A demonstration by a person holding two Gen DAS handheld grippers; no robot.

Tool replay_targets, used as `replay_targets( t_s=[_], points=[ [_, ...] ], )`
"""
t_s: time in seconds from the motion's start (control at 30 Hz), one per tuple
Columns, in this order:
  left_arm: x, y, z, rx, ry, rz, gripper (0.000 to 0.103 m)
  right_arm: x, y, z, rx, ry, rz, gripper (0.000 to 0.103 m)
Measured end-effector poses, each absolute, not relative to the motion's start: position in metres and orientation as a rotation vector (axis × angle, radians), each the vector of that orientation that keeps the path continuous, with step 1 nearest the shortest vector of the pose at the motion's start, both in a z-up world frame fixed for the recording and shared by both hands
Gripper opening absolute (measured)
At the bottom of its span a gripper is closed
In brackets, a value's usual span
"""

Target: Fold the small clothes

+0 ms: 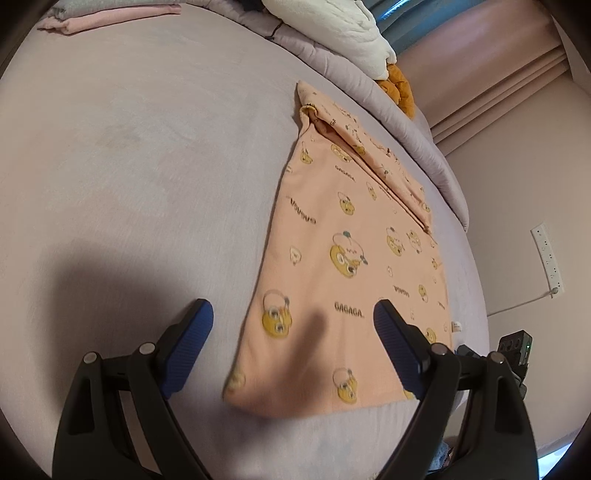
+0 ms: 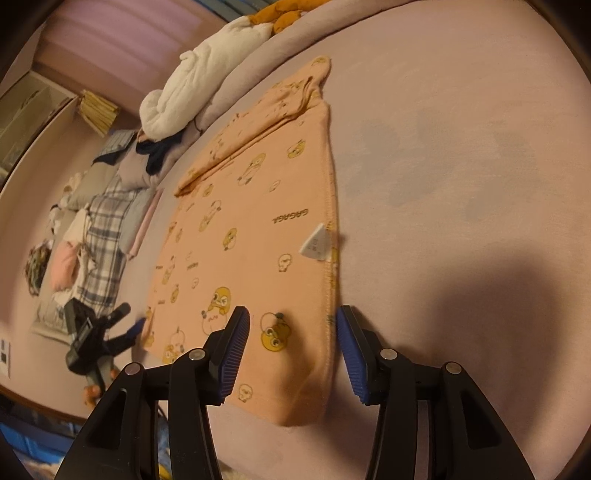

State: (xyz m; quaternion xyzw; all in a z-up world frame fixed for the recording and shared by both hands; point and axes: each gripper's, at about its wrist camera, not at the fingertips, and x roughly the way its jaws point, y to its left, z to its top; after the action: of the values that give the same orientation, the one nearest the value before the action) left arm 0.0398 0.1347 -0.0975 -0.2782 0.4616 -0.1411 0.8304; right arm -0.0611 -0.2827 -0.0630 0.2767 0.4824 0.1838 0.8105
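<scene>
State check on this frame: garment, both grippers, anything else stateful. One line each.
peach printed garment: lying flat on the bed, one sleeve folded in across it, not gripped
white care tag: turned out on top of the hem edge
left gripper: open, over the garment's near corner
right gripper: open, straddling the near hem
pink folded clothes: stacked at the far edge

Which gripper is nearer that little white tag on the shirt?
Right. The right gripper straddles the hem just below the white tag; the left gripper hovers over the shirt's opposite corner.
</scene>
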Motion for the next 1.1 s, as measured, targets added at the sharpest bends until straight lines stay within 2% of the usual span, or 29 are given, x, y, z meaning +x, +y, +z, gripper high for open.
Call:
replay_targets(
  t_s=[0.33, 0.67, 0.8, 1.0, 1.1],
  points=[
    [0.080, 0.125, -0.101, -0.616, 0.978, -0.414, 0.100, -0.045, -0.276, -0.068, 0.636, 1.018, 0.429, 0.049],
    [0.105, 0.108, -0.099, -0.630, 1.020, -0.537, 0.100, -0.021, -0.274, -0.070, 0.709, 1.013, 0.464, 0.049],
    [0.099, 0.103, -0.100, -0.619, 1.031, -0.565, 0.095, -0.016, -0.274, -0.074, 0.742, 1.008, 0.488, 0.049],
    [0.080, 0.111, -0.104, -0.619, 1.034, -0.572, 0.080, -0.024, -0.271, -0.073, 0.716, 1.013, 0.502, 0.049],
    [0.071, 0.111, -0.104, -0.624, 1.034, -0.579, 0.080, -0.031, -0.265, -0.071, 0.682, 1.032, 0.513, 0.049]
  ],
)
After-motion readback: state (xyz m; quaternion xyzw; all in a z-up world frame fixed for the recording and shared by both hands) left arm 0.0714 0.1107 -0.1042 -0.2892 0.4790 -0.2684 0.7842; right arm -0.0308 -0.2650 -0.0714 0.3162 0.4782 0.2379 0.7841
